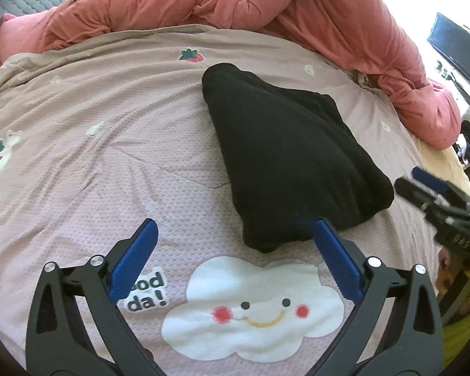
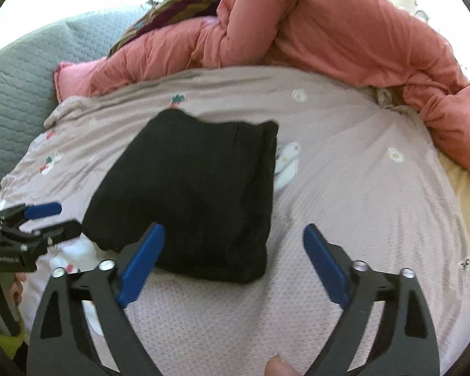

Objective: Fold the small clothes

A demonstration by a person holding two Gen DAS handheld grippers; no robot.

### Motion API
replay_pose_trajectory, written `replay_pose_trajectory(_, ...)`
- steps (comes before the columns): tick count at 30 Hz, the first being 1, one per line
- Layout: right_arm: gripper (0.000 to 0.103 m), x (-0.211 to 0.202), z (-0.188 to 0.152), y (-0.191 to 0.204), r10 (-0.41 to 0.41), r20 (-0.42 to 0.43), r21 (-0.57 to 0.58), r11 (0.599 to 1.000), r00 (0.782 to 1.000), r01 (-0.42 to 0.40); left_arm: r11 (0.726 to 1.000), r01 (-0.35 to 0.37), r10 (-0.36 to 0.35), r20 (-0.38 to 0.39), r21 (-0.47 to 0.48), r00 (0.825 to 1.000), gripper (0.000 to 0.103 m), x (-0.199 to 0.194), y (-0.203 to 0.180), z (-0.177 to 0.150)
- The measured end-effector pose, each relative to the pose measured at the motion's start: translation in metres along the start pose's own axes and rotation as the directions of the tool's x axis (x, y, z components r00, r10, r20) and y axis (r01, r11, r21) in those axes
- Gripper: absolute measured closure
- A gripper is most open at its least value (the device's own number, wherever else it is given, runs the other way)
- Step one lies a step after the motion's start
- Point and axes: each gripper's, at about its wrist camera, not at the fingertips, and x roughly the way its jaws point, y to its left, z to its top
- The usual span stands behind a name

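Observation:
A black garment (image 1: 285, 156) (image 2: 197, 188) lies folded into a compact, thick bundle on the pink printed bedspread (image 1: 94, 163) (image 2: 360, 206). My left gripper (image 1: 235, 224) hovers at the bundle's near corner with its jaws wide apart; its right pad overlaps the cloth's edge and nothing is pinched. My right gripper (image 2: 233, 227) is spread wide over the bundle's near right corner and holds nothing. In the other camera each gripper shows beside the bundle: the right gripper (image 1: 409, 177) and the left gripper (image 2: 68, 216), both with fingers apart.
A bunched salmon-red duvet (image 1: 297, 9) (image 2: 329, 31) runs along the far side and right of the bed. A grey quilted headboard (image 2: 18, 72) stands at the left, with a striped cloth (image 2: 178, 3) behind. A dark screen (image 1: 457, 47) hangs at the far right. A cloud print (image 1: 257, 307) lies under my left gripper.

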Motion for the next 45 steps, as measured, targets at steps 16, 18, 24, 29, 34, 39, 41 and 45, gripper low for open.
replay_pose_trajectory(16,0.005,-0.056,-0.011,0.017,-0.02,0.118,-0.007,1.0,0.993,0.021,0.997,-0.07,0.064,0.137,0.041,0.989,0.01,-0.065,0.001,-0.023)
replay_pose_trajectory(18,0.005,-0.062,-0.015,0.02,-0.025,0.138,-0.007,1.0,0.99,0.026,0.997,-0.074,0.068,0.142,0.038,0.987,0.01,-0.071,0.002,-0.027)
replay_pose_trajectory(24,0.005,-0.08,-0.026,0.032,-0.017,0.174,-0.015,1.0,0.985,0.02,0.996,-0.082,0.075,0.165,0.037,0.983,0.01,-0.087,0.005,-0.042)
replay_pose_trajectory(29,0.005,-0.086,-0.038,0.042,-0.03,0.178,-0.019,0.999,0.984,0.034,0.996,-0.083,0.075,0.171,0.039,0.982,0.01,-0.094,0.007,-0.054)
replay_pose_trajectory(34,0.005,-0.083,-0.052,0.051,-0.045,0.135,-0.021,0.999,0.99,0.048,0.997,-0.078,0.073,0.15,0.026,0.986,0.01,-0.095,0.013,-0.066)
replay_pose_trajectory(39,0.005,-0.07,-0.072,0.056,-0.07,0.071,0.008,0.998,0.995,0.07,0.999,-0.053,0.054,0.116,-0.014,0.992,0.01,-0.088,0.021,-0.082)
replay_pose_trajectory(41,0.005,-0.064,-0.079,0.058,-0.07,0.039,0.024,0.997,0.997,0.069,0.998,-0.053,0.055,0.112,-0.023,0.992,0.01,-0.087,0.024,-0.085)
replay_pose_trajectory(45,0.005,-0.061,-0.084,0.066,-0.072,0.03,0.005,0.997,0.997,0.072,0.998,-0.049,0.053,0.111,-0.04,0.992,0.01,-0.087,0.028,-0.087)
